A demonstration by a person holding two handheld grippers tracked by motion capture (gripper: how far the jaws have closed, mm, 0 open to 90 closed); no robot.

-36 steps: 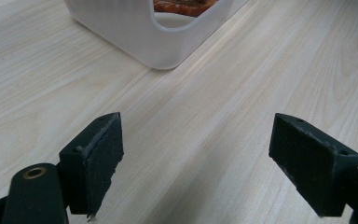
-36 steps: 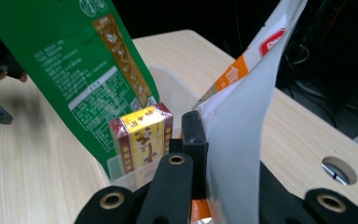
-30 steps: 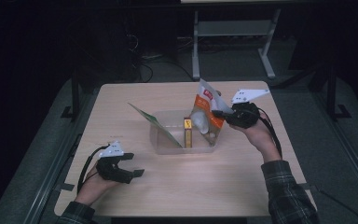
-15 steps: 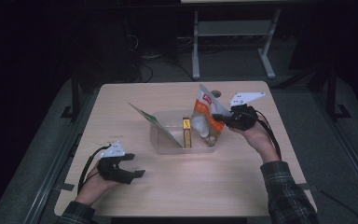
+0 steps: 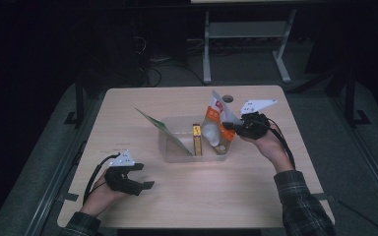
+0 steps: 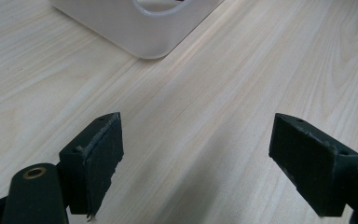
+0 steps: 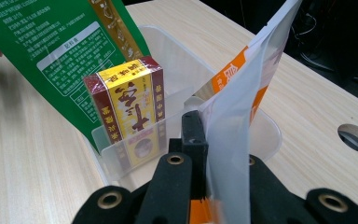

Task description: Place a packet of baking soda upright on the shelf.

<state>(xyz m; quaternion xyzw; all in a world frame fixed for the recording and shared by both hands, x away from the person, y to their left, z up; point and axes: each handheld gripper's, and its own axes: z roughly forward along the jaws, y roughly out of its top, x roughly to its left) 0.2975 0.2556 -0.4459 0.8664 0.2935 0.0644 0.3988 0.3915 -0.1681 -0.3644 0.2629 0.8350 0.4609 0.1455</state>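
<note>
The orange-and-white snack bag (image 5: 216, 123) stands upright at the right end of the clear plastic bin (image 5: 170, 147), its lower part down inside the bin and its top rising above the rim. The right gripper (image 5: 232, 127) is clamped on the bag's edge; in the right gripper view the two black jaws are pressed together with the white film of the bag (image 7: 235, 116) pinched between them. The person's right hand (image 5: 266, 142) holds that gripper just beside the bin's right end.

Within the bin, next to the bag, a yellow-and-maroon box (image 5: 196, 140) stands on end near the middle; the right gripper view shows its printed face (image 7: 126, 112) behind the translucent wall (image 7: 121, 154). A green flat packet (image 5: 165, 130) leans at a slant against the bin's left side, its upper corner jutting out past the rim toward the left.

The bin sits around the centre of the light wooden table (image 5: 128, 108). A round hole (image 5: 228, 99) is cut in the tabletop behind the bag.

The left gripper (image 5: 147, 185) lies low near the table's front left, well apart from the bin, with the left hand (image 5: 101, 196) behind it. Its jaws stand wide apart with nothing but bare wood between them, and a corner of the bin (image 6: 144, 28) shows ahead of them.
</note>
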